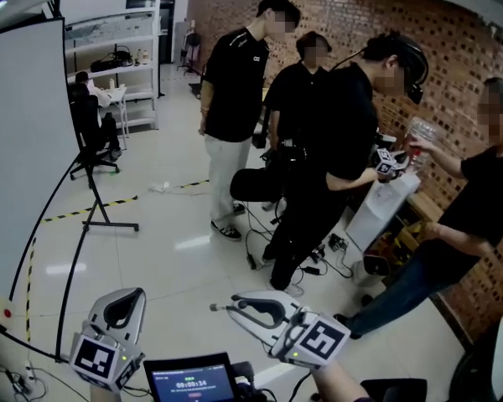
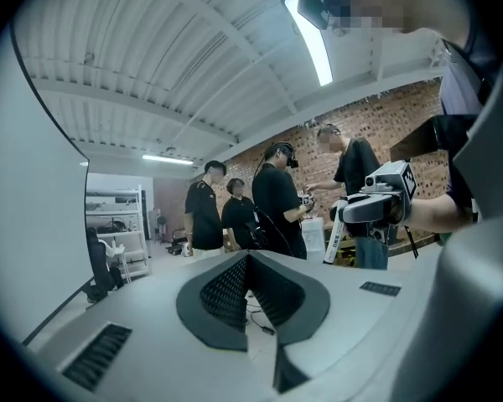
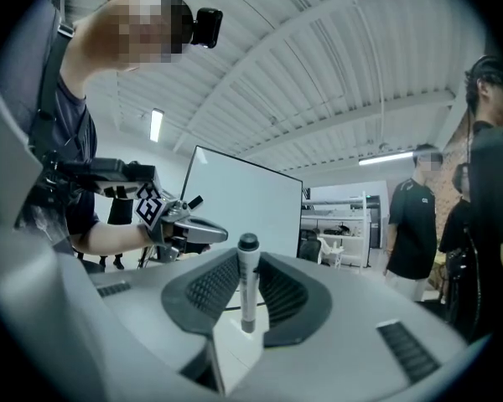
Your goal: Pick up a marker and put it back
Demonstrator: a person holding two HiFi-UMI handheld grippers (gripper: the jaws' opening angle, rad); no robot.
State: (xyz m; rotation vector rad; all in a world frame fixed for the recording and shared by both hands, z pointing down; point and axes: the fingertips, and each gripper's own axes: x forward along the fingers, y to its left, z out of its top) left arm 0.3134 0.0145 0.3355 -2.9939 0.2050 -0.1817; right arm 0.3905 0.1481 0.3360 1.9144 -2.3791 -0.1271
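My right gripper [image 3: 248,296] is shut on a marker [image 3: 248,281], white-bodied with a dark cap, standing upright between the ribbed pads. In the head view this gripper [image 1: 235,306] sits at the bottom centre, with the marker's tip [image 1: 215,306] poking out to the left. The left gripper view shows the right gripper [image 2: 375,205] with the white marker [image 2: 334,239] hanging below it. My left gripper [image 2: 248,262] has its jaws together with nothing between them. It appears at the bottom left of the head view [image 1: 121,301]. A whiteboard [image 1: 21,149] on a stand fills the left side.
Several people stand in the middle and right of the room by a brick wall [image 1: 453,48]. Cables lie on the floor [image 1: 260,249] near their feet. The whiteboard's black stand legs [image 1: 109,220] reach onto the floor. A small screen [image 1: 189,381] sits at the bottom edge. Shelves [image 1: 126,65] stand at the back.
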